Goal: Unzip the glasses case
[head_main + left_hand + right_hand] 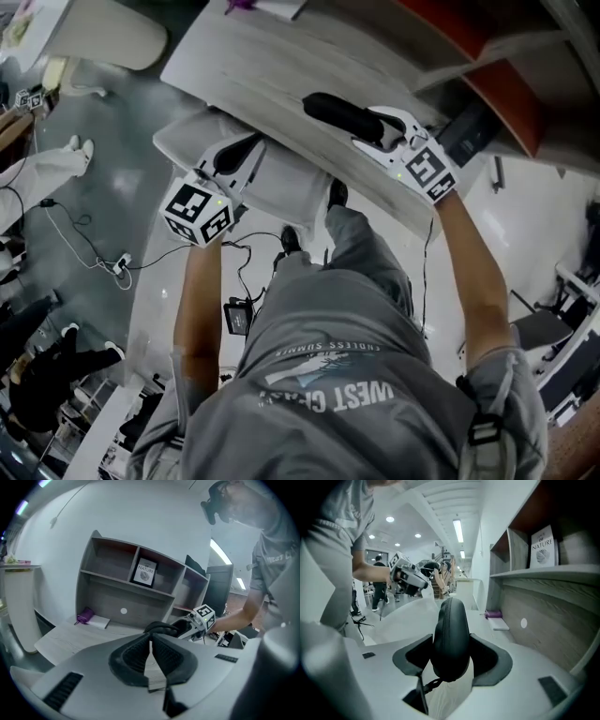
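A black zipped glasses case (450, 634) sits lengthwise between my right gripper's (451, 643) jaws, which are shut on it and hold it above the wooden table (253, 70). A short zip cord (432, 684) hangs from the case's near end. In the head view the case (336, 114) sticks out leftward from the right gripper (364, 129). My left gripper (244, 150) hovers at the table's near edge, left of the case and apart from it. Its jaws (150, 642) meet at the tips, shut with nothing between them. From the left gripper view the case (161, 628) lies just beyond the tips.
A grey shelf unit (126, 581) stands at the back of the table with a book (144, 572) in it. A purple thing (85, 616) lies beside a white pad (99, 622) under the shelf. Cables (120, 265) trail on the floor below.
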The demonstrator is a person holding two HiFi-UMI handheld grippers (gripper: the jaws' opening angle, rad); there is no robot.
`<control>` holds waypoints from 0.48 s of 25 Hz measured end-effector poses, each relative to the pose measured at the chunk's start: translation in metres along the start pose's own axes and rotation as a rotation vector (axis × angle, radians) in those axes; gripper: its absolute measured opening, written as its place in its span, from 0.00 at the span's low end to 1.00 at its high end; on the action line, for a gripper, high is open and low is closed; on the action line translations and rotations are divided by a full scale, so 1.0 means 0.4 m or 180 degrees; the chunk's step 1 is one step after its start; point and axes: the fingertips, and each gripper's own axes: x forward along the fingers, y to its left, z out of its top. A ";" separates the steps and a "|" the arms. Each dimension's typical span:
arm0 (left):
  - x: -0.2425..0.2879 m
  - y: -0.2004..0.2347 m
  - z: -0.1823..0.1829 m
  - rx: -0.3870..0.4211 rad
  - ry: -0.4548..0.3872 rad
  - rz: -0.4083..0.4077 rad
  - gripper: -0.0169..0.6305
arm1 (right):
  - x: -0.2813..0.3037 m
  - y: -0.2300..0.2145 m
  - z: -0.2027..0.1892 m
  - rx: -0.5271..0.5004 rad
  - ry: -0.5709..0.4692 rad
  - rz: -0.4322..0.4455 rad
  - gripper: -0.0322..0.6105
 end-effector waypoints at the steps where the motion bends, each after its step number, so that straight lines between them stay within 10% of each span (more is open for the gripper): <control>1: -0.002 -0.008 -0.001 0.0028 0.0002 -0.0063 0.02 | -0.016 0.022 0.023 -0.0035 -0.0034 0.0062 0.44; 12: -0.062 -0.136 -0.007 0.1046 0.0183 -0.0859 0.18 | -0.158 0.251 0.228 -0.0385 -0.0106 0.0567 0.44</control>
